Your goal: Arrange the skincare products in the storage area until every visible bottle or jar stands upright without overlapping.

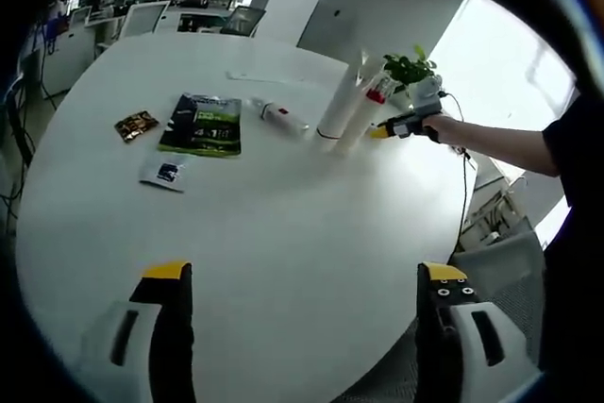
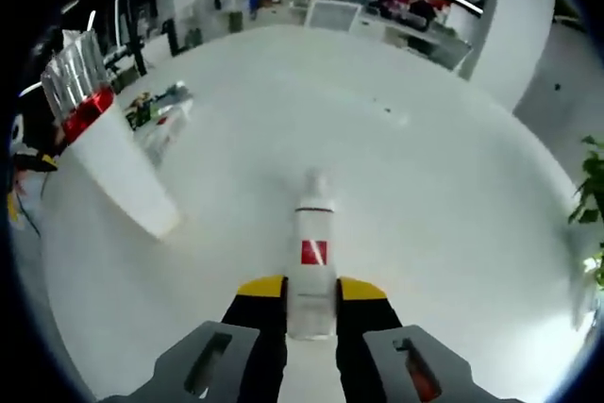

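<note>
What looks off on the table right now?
A small white bottle with a red label lies on its side on the white round table, not upright. The right gripper is shut on a tall white tube with a red square label. Flat packets lie scattered: a green pouch, a brown sachet.

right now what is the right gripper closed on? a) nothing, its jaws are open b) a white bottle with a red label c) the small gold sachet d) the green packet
b: in the right gripper view, the right gripper has both yellow-tipped jaws pressed against the sides of the white bottle with a red label.
</note>
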`<state>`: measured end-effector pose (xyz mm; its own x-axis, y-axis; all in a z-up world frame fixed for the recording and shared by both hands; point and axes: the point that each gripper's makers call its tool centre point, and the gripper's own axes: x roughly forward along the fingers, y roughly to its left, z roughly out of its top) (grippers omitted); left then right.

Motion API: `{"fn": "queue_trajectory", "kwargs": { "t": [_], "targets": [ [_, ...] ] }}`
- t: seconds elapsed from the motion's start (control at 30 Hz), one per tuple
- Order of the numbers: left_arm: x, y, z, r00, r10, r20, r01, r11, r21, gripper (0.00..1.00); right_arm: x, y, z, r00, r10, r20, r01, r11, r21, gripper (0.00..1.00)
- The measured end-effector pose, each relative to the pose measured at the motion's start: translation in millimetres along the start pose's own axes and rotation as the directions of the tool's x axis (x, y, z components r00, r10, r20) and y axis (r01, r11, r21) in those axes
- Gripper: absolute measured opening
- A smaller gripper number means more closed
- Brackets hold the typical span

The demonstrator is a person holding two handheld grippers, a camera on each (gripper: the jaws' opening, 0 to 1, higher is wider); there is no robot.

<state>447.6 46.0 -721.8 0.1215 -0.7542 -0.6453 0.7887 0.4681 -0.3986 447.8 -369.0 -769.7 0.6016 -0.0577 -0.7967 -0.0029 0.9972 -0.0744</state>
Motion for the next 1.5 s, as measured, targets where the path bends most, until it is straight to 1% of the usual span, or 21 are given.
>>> {"fn": "queue_trajectory", "kwargs": {
  "t": [0.1, 0.27, 0.4, 0.43, 0.6, 0.73, 0.83, 0.93, 1.03, 1.1, 1.13, 1.3, 1.33, 1.5],
  "targets": [
    [0.2, -1.1, 0.7, 1.000, -0.002, 0.001, 0.002, 1.000, 0.003, 0.91, -5.3, 0.0, 3.4, 1.000, -0.004, 0.012, 0.004, 1.000, -0.002, 0.09],
    [-0.1, -9.0, 3.5, 1.000, -0.017, 0.010, 0.017, 1.000, 0.012, 0.92, -15.0, 3.1, 8.6, 0.999, -0.010, 0.037, 0.010, 1.000, -0.002, 0.09],
    [-1.6, -12.8, 4.4, 1.000, -0.026, 0.012, 0.026, 0.999, 0.021, 0.92, -22.7, 7.3, 10.5, 0.999, -0.010, 0.053, 0.009, 1.000, 0.013, 0.09],
    [-2.1, -13.6, 4.8, 1.000, -0.028, 0.013, 0.027, 0.999, 0.023, 0.92, -26.6, 9.8, 11.7, 0.998, -0.011, 0.065, 0.009, 1.000, 0.023, 0.09],
    [-4.8, -18.1, 9.5, 0.999, -0.039, 0.027, 0.038, 0.999, 0.029, 0.92, -44.5, 19.6, 13.2, 0.995, -0.020, 0.094, 0.019, 1.000, 0.015, 0.09],
    [-7.3, -23.3, 14.7, 0.998, -0.050, 0.044, 0.049, 0.998, 0.033, 0.92, -62.8, 31.0, 17.1, 0.990, -0.032, 0.141, 0.028, 0.999, 0.026, 0.09],
    [-8.8, -28.9, 19.1, 0.996, -0.067, 0.061, 0.065, 0.997, 0.032, 0.92, -74.7, 37.7, 19.2, 0.985, -0.045, 0.168, 0.042, 0.999, 0.019, 0.09],
    [-10.1, -33.9, 22.4, 0.995, -0.077, 0.070, 0.074, 0.997, 0.038, 0.92, -91.5, 44.5, 24.2, 0.973, -0.069, 0.221, 0.063, 0.997, 0.033, 0.09],
    [-12.2, -39.8, 25.0, 0.993, -0.087, 0.076, 0.083, 0.995, 0.049, 0.92, -104.9, 50.4, 27.3, 0.962, -0.080, 0.260, 0.070, 0.996, 0.049, 0.10],
    [-13.6, -43.8, 27.1, 0.992, -0.097, 0.081, 0.093, 0.994, 0.051, 0.92, -115.4, 57.6, 29.7, 0.956, -0.089, 0.280, 0.082, 0.996, 0.036, 0.10],
    [-14.8, -46.9, 29.1, 0.991, -0.106, 0.088, 0.102, 0.994, 0.050, 0.92, -121.8, 61.1, 32.1, 0.949, -0.102, 0.299, 0.095, 0.995, 0.040, 0.10],
    [-20.1, -58.1, 39.0, 0.983, -0.135, 0.121, 0.130, 0.990, 0.049, 0.92, -138.8, 83.0, 37.5, 0.935, -0.099, 0.339, 0.096, 0.995, 0.027, 0.10],
    [-21.2, -60.3, 40.9, 0.982, -0.139, 0.126, 0.134, 0.990, 0.050, 0.92, -143.0, 89.5, 39.2, 0.930, -0.100, 0.353, 0.099, 0.995, 0.022, 0.10],
    [-25.2, -68.7, 44.6, 0.978, -0.156, 0.138, 0.149, 0.987, 0.062, 0.91, -155.0, 116.7, 42.1, 0.918, -0.078, 0.389, 0.080, 0.997, 0.011, 0.10]
  ]
}}
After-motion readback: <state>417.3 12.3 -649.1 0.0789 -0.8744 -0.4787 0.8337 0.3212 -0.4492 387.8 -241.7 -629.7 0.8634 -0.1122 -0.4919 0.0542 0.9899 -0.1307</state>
